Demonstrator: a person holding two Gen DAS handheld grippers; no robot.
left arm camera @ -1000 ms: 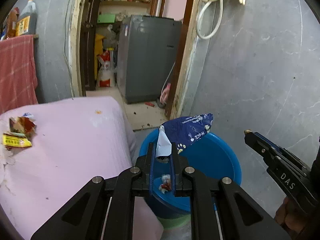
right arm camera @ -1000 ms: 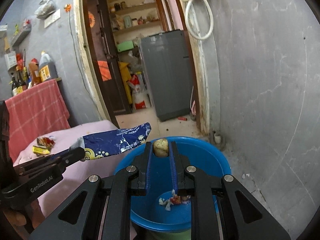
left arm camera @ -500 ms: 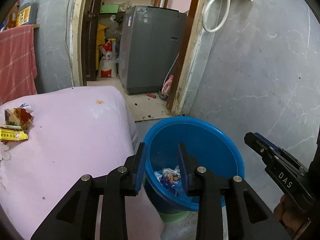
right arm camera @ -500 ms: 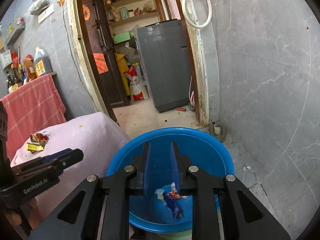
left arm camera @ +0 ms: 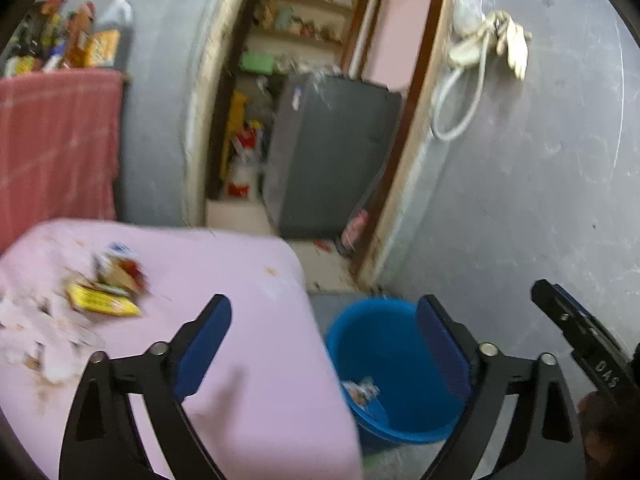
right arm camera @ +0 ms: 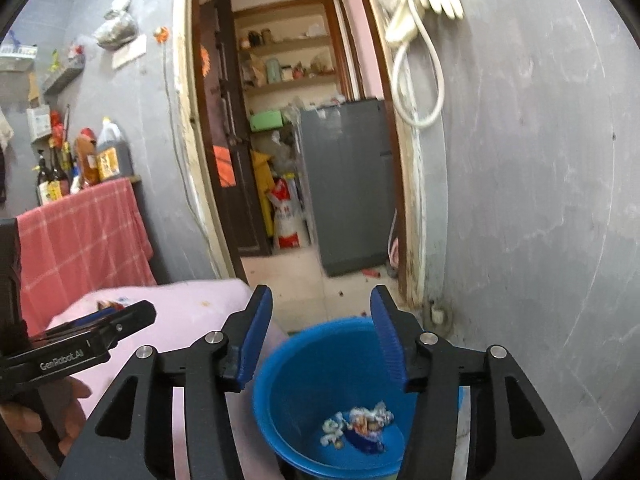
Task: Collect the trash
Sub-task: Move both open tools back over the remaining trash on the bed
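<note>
So, sitting on the left: pink-covered table [left arm camera: 248, 320], w/ blue bucket [right arm camera: 320, 364] standing on the floor just beside its corner. Hovering above, both empty: left gripper [left arm camera: 324, 336] w/ fingers spread wide, straddling table edge & bucket, and right gripper [right arm camera: 320, 332] spread wide too, over the bucket rim. Lying at the bucket bottom: small heap of wrappers [right arm camera: 360, 426]. Waiting on the table's far left side, a bit blurry: more crumpled trash [left arm camera: 108, 284], yellow & red.
</note>
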